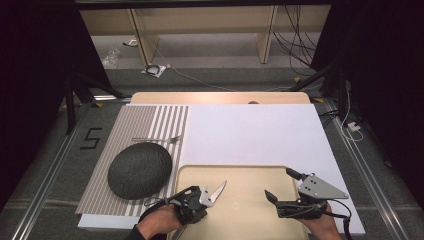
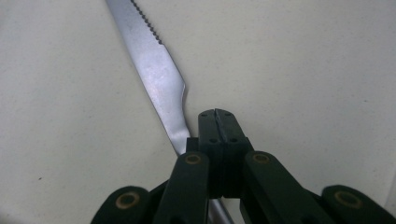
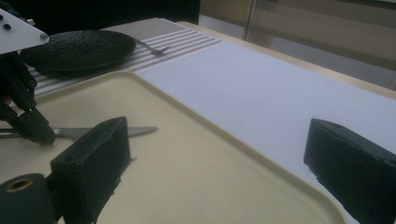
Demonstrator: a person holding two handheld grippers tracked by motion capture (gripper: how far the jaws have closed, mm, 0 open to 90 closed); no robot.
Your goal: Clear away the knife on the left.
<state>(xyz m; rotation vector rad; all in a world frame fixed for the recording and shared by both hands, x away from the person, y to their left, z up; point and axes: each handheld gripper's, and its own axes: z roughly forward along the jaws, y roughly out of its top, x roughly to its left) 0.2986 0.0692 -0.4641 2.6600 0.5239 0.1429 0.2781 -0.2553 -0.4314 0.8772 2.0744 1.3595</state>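
The left gripper (image 1: 209, 194) is keeping its jaws pressed together on the handle of a knife (image 2: 156, 77), pinching it low so the serrated blade is sticking out ahead, free to be aimed. From the high view the knife is lying over the left part of the beige tray (image 1: 260, 172), apparently just at or above its surface; I cannot tell whether it is touching. The right gripper (image 1: 280, 186) is waiting over the tray's right part with its jaws standing wide apart and nothing between them. Beyond the tray, a dark plate (image 1: 140, 170) is sitting on a striped placemat (image 1: 105, 150) with a fork (image 1: 155, 139) lying behind it, so the knife is probably heading for that place setting.
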